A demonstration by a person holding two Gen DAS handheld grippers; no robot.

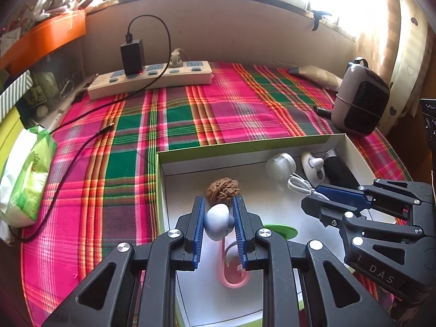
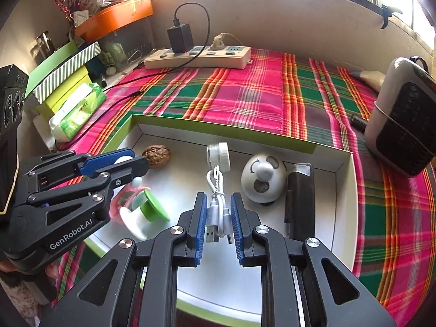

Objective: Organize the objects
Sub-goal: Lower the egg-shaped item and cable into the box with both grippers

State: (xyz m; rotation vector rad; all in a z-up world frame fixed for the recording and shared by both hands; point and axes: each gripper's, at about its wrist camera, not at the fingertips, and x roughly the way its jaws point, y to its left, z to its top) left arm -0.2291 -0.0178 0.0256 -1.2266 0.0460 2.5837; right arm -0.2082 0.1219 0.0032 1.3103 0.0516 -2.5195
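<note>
– Where's the white cable (image 2: 216, 209)?
– Over the box (image 2: 338, 163), pinched by the right gripper (image 2: 217, 219), lengthwise away from the camera, plugs nearest.
– The left gripper (image 1: 218, 224)?
– Pinching a small grey mushroom-shaped piece (image 1: 216, 224); only its own camera shows that shape.

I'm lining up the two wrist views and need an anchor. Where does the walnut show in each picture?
Left wrist view: the walnut lies on the box floor at centre, just beyond the left gripper, which is shut on a small grey knob.
Right wrist view: the walnut sits left of centre, at the left gripper's tip.
Shared landmark: the power strip against the far wall.
</note>
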